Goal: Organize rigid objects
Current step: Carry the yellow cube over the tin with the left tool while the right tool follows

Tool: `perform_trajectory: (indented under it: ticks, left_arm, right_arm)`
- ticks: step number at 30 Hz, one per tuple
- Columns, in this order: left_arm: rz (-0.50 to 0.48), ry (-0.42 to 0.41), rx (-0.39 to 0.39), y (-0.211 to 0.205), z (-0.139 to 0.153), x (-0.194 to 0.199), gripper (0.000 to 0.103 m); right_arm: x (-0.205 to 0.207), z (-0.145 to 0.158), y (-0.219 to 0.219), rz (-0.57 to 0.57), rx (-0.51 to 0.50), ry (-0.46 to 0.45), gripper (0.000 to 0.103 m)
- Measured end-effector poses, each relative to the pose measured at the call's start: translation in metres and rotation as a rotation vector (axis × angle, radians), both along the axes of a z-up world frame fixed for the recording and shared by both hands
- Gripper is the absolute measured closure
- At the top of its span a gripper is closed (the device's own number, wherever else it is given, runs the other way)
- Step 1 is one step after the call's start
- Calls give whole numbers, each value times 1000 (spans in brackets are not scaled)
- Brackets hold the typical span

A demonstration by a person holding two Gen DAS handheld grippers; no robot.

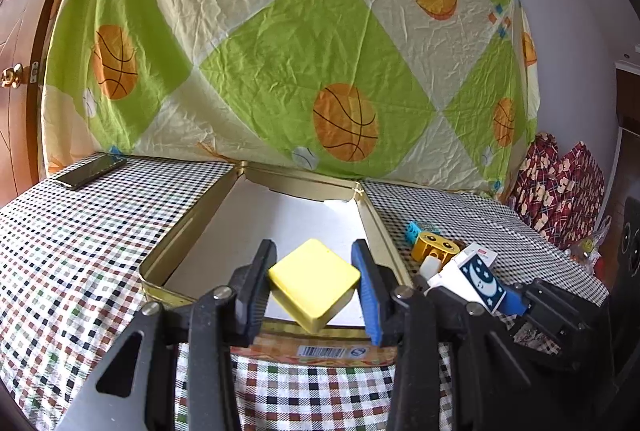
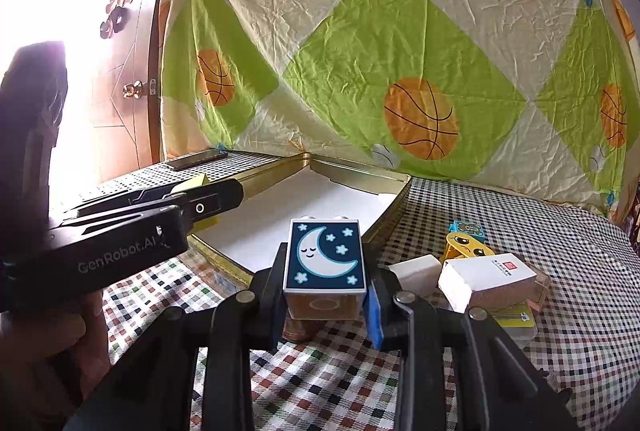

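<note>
My left gripper [image 1: 314, 283] is shut on a yellow square block [image 1: 314, 281], held tilted over the near end of an open gold tin [image 1: 188, 223] with a white floor. My right gripper [image 2: 326, 291] is shut on a white brick with a dark blue moon-and-stars face [image 2: 325, 255], held above the checked cloth just right of the tin [image 2: 394, 207]. The moon brick [image 1: 480, 279] also shows in the left wrist view, and the left gripper [image 2: 208, 197] with the yellow block [image 2: 196, 183] shows in the right wrist view.
Right of the tin lie a yellow face brick [image 1: 434, 245], a blue brick [image 1: 414, 229], a white block [image 2: 414, 269] and a white card box [image 2: 486, 275]. A phone [image 1: 90, 171] lies at the table's far left. A patterned sheet [image 1: 300, 51] hangs behind.
</note>
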State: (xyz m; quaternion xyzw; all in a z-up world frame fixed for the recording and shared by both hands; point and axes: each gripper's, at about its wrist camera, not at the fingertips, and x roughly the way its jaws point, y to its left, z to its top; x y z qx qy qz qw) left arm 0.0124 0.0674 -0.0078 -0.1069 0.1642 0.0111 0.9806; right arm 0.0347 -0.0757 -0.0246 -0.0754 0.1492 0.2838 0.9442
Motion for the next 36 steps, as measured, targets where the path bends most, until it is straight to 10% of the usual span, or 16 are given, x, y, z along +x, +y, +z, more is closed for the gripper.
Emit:
perform_trajectory:
  ticks: [36]
  left_arm:
    - [87, 64, 31, 44, -1, 1, 65]
  right_arm:
    - [3, -4, 36, 108, 7, 99, 69]
